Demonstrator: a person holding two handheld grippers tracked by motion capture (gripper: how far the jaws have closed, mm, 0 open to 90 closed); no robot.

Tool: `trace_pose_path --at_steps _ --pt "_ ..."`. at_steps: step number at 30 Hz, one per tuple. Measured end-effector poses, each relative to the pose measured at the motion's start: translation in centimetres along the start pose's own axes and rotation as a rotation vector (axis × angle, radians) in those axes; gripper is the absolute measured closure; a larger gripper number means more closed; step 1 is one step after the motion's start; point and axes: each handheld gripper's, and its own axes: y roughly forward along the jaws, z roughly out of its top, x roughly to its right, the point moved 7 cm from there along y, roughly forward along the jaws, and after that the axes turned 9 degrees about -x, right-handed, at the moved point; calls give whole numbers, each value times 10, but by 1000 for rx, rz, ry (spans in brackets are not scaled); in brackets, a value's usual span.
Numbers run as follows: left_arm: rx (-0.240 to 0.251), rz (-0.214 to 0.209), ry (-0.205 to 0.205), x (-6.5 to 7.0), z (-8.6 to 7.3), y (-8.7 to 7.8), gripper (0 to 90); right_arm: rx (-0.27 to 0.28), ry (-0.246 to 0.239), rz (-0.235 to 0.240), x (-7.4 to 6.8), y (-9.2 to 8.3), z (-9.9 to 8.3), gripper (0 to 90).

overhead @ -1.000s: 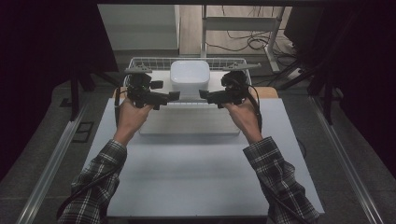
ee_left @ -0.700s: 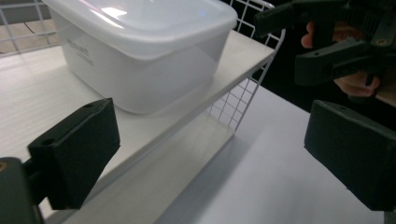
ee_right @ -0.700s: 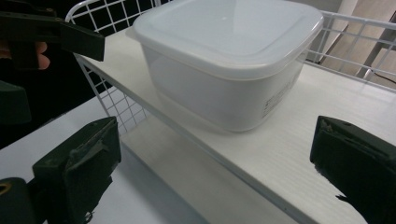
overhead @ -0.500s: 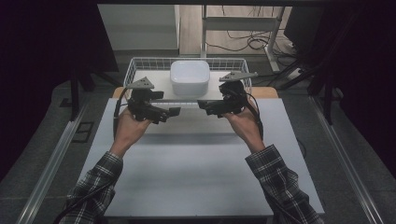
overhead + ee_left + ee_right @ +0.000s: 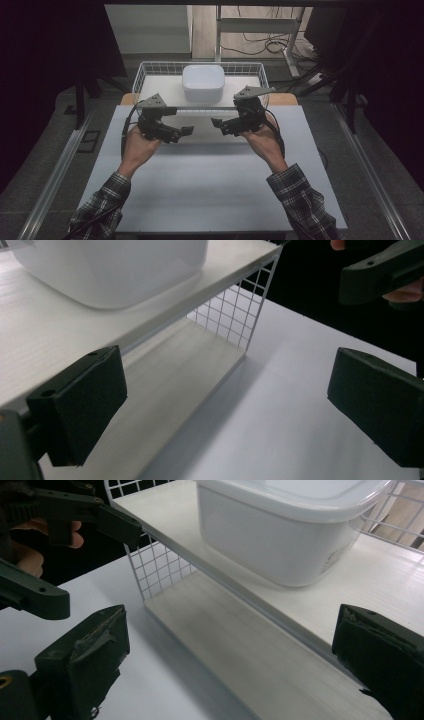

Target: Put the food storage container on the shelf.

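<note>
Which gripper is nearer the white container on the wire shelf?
Right, slightly. The right gripper sits just below the white container's right corner; the left gripper is lower and farther left.

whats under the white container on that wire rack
The white container sits on the upper white shelf board of the wire rack. Below that board is a lower shelf, bare where it shows. The patch of board directly beneath the container is covered.

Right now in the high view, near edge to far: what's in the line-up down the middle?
White table → left tool and right tool, level with each other → wire basket with the white lidded container on its shelf.
</note>
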Motion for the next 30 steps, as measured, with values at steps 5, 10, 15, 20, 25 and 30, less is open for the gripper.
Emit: trace_pose_path --at_steps 5,10,15,20,25,30 --pt "4 -13 -8 5 -6 -1 22 7 -5 8 -4 -4 -6 14" --pt "0 -2 -4 11 -15 -1 29 11 -2 17 -7 -7 -14 14" --pt "-5 4 -9 15 -25 2 29 15 0 28 -10 -7 -25 14" --pt "-2 6 -15 19 -35 5 29 17 -5 29 -14 -7 -35 14" --pt "10 3 -19 24 -46 7 31 22 -12 31 -18 -7 -47 14" --pt "4 10 -18 28 -60 12 34 24 -6 37 -22 -5 -61 14"
